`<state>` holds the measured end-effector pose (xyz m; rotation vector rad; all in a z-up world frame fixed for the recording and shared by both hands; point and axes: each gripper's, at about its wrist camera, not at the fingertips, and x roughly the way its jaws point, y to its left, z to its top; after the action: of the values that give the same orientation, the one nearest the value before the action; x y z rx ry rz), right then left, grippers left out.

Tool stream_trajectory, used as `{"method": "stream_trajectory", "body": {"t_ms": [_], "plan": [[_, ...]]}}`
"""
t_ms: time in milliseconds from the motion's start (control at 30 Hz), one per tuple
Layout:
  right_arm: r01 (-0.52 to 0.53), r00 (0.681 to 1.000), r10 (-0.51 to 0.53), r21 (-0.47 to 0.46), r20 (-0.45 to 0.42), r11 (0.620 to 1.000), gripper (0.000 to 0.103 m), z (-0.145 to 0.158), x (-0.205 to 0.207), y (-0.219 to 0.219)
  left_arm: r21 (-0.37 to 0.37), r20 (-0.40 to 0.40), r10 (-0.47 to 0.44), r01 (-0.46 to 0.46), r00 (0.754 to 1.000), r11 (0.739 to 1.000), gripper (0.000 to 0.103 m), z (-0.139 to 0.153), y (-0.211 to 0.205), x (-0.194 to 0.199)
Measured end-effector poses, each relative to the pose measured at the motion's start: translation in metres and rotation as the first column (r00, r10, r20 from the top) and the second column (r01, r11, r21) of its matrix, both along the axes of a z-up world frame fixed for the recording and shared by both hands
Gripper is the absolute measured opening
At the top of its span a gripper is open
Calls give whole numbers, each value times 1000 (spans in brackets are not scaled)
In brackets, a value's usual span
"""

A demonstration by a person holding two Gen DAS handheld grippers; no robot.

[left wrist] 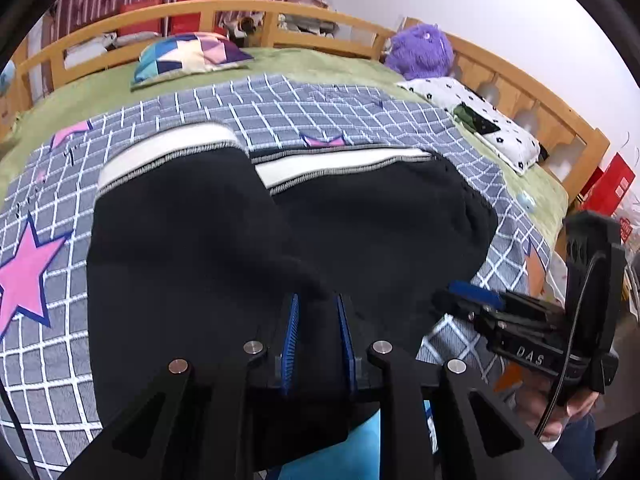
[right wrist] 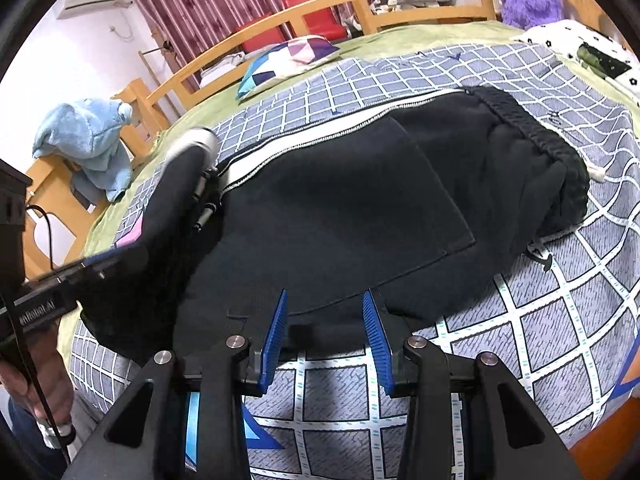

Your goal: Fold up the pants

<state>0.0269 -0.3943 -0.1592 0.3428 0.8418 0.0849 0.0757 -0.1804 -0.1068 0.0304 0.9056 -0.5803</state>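
I see the black pants [left wrist: 280,248] lying partly folded on the checked blanket [left wrist: 360,120], waistband toward its right side. My left gripper [left wrist: 316,320] is pinched narrowly on a fold of their cloth at the near edge. My right gripper [right wrist: 326,320] holds its jaws partly apart astride the pants' near hem, though I cannot tell whether the pads press it.

Left wrist: close above the black fleece pants [left wrist: 280,240], angled down toward the wooden bed rail [left wrist: 120,28].
Right wrist: likewise, from the other side.
Shared: pants, grey checked quilt [left wrist: 280,108].
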Motion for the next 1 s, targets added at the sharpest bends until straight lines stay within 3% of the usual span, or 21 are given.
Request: {"method": "stream_trajectory", "body": {"t_ms": [100,167,233,300,467,567,633,700,733,900,1000], "plan": [[-14,1000,14,-2,-2,1000,40,1,4,6,-75,-15,-16,14,1000,997,26,8,18,-6],[-34,999,34,4,10,999,40,7,7,13,-120,-16,-8,6,1000,993,46,16,36,-11],[-59,998,59,20,24,998,40,14,11,21,-127,19,26,-24,999,992,53,22,55,-17],[-87,996,86,38,38,995,40,22,16,33,-131,32,63,-58,997,990,54,24,73,-20],[-170,985,165,89,57,981,48,35,44,73,-134,-46,201,-206,978,969,54,12,128,-15],[-210,978,210,118,14,971,48,26,68,104,-128,-66,263,-270,962,954,54,7,158,-13],[-209,976,214,89,-41,974,48,15,85,117,-112,-67,299,-305,952,946,54,7,172,-13],[-196,972,205,91,-110,976,13,4,100,123,-96,-70,324,-330,943,939,54,8,181,-12],[-201,971,213,116,-105,973,10,8,103,122,-90,-69,332,-337,941,937,54,9,184,-12],[-305,947,304,-5,107,952,9,88,83,116,-64,-64,346,-350,936,935,54,17,178,-4],[-299,944,306,-69,123,952,9,124,80,96,-77,-55,321,-325,945,943,54,25,156,1]]}}
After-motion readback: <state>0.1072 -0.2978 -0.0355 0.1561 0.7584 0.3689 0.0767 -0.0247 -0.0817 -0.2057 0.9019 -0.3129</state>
